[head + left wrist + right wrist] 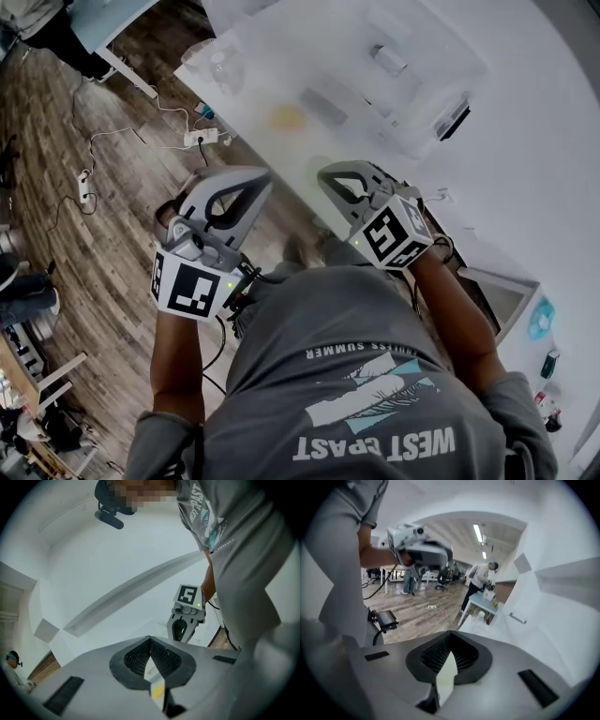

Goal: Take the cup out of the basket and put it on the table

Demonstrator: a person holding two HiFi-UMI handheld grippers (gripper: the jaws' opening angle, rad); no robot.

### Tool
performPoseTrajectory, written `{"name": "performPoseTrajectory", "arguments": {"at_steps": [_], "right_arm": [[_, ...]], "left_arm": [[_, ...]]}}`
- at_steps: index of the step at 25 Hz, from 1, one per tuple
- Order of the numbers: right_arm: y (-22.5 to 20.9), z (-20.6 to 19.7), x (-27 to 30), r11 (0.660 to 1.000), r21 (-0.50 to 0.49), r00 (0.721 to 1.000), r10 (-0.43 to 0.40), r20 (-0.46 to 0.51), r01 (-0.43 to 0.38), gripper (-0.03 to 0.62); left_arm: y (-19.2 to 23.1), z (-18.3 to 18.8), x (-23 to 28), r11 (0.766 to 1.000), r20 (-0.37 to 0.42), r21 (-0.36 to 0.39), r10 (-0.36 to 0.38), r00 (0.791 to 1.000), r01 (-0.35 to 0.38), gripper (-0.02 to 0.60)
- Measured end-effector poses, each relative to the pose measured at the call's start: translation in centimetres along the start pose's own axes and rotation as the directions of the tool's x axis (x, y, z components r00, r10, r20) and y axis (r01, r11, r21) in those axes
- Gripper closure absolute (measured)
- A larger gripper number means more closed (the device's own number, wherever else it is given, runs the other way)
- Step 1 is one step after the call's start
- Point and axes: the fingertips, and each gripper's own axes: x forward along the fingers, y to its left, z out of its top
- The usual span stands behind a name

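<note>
Grey left gripper and right gripper, black-and-white marker cubes behind; white table ahead, brown wood-grain floor leftward

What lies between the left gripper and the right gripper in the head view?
Nothing is held there. In the head view, only the table edge and the wooden floor show between the left gripper and the right gripper.

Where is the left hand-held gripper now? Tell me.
Head view, lower left: the left hand-held gripper is held over the wooden floor near the white table's edge, jaws shut and empty, with the right hand-held gripper beside it.
</note>
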Motion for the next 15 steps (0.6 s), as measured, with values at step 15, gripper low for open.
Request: {"name": "performPoseTrajectory", "arguments": {"at_steps": [15], "right_arm": [[-0.5, 7.9, -8.0, 0.981, -0.042, 0.966, -0.177, 0.187, 0.188, 0.583]], "left_arm": [[-0.9, 1.9, 0.9, 0.997, 0.044, 0.049, -0.063, 0.997, 0.060, 0.574]]}}
